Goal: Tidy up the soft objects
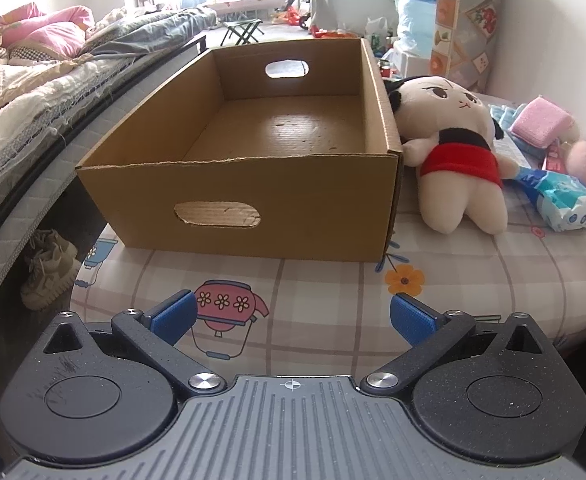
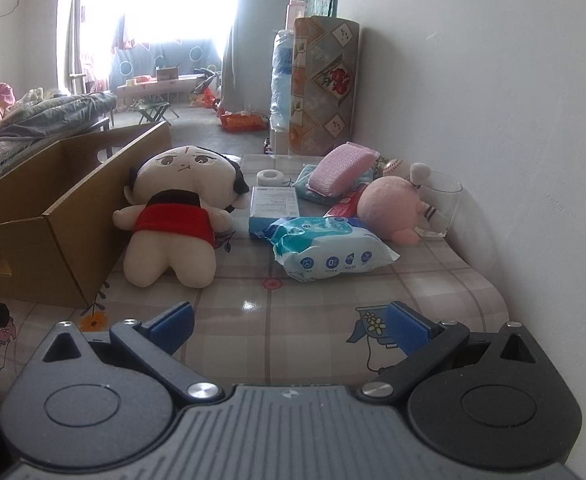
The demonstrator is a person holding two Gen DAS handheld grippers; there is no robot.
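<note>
An empty cardboard box stands on the patterned table; its right wall shows in the right wrist view. A beige plush doll in a red top lies against the box's right side, also in the right wrist view. Behind it lie a pink sponge, a pink plush toy and a wet-wipes pack. My left gripper is open and empty, in front of the box. My right gripper is open and empty, short of the doll and wipes.
A flat blue-and-white box, a tape roll and a clear glass stand among the soft things. A white wall runs along the table's right. A bed is at the left, shoes on the floor below.
</note>
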